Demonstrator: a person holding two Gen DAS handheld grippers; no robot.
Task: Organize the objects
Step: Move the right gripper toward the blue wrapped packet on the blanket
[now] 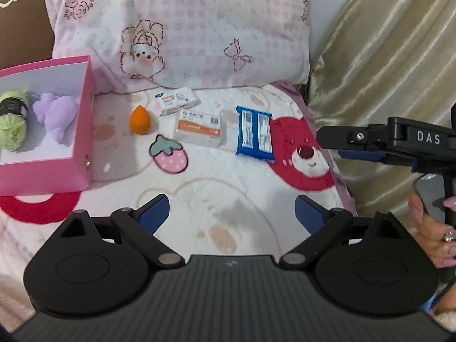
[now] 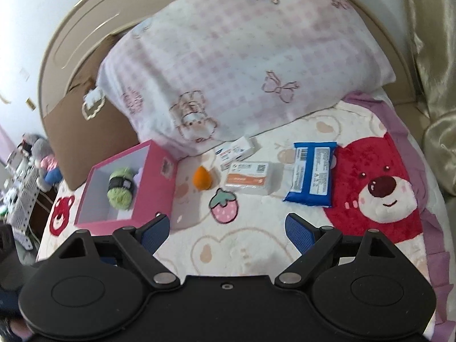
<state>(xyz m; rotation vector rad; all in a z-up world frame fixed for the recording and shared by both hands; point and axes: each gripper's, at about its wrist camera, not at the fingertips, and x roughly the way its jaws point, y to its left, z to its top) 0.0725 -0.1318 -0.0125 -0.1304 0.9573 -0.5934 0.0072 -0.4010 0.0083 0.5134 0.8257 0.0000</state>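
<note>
Pink box (image 1: pixel 82 131) at 9 o'clock on the bed holds green yarn (image 1: pixel 12 124) and a purple plush (image 1: pixel 57 116). Still loose at centre: orange sponge (image 1: pixel 140 120), two small cartons (image 1: pixel 176 101) (image 1: pixel 199 128), blue packet (image 1: pixel 254 132) toward 2 o'clock. Left claw (image 1: pixel 232 213) wide, empty; right claw (image 2: pixel 228 228) wide, empty. Roughly a third done.

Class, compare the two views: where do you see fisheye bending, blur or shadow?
Left wrist view: the pink box leans with the lens's bending, and the pillow print is soft. Right wrist view: the headboard bows strongly, the pillow blurs, and the box throws a soft shadow.
</note>
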